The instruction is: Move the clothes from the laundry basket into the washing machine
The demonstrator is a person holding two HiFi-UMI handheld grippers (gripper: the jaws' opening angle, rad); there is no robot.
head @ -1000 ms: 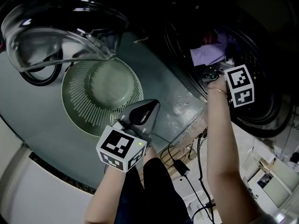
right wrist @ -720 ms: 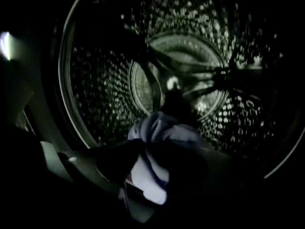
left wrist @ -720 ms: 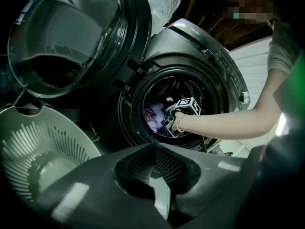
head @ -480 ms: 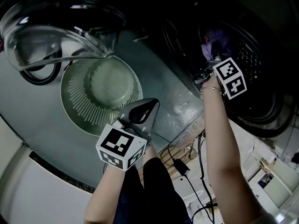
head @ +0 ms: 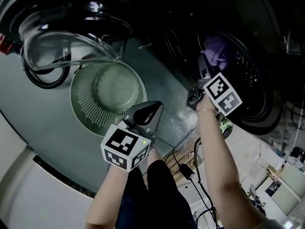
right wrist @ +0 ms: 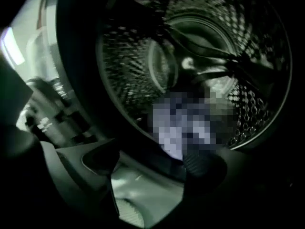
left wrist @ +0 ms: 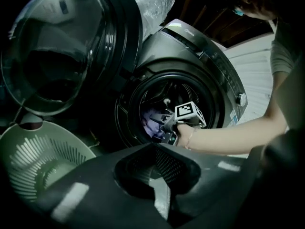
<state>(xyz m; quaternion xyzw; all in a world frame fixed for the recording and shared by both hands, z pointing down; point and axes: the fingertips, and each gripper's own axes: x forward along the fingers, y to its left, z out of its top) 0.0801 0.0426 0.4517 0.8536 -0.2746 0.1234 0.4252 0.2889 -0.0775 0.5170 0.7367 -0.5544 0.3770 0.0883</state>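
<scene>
left gripper point(head: 152, 107): jaws together, nothing between them. i hold it in front of the washer, pointing toward the basket and the washer front.
right gripper point(right wrist: 150, 168): jaws apart and gripping nothing. between them i see only the pale rim of the washer mouth.
right gripper place: at the washer mouth, tips just inside the opening, pointing into the drum. my bare forearm point(head: 217, 151) reaches in from the right, a thin bracelet at the wrist.
cloth point(head: 217, 49): purple, crumpled, lying inside the drum beyond the right jaws and apart from them. in the left gripper view it shows just behind the right gripper.
drum point(right wrist: 200, 46): dark perforated metal, dimly lit. a mosaic patch in the right gripper view covers the part where the cloth lies.
washer point(left wrist: 205, 66): dark grey front loader with a round mouth, and a knob on its top right panel.
door point(left wrist: 52, 56): swung wide open to the left of the mouth, with a clear bulging glass bowl.
basket point(head: 82, 109): pale green, round, with a slotted wall. it sits under the open door, left of the mouth, with its bare bottom showing.
cables point(head: 188, 168): black, lying loose on the light floor near my legs.
</scene>
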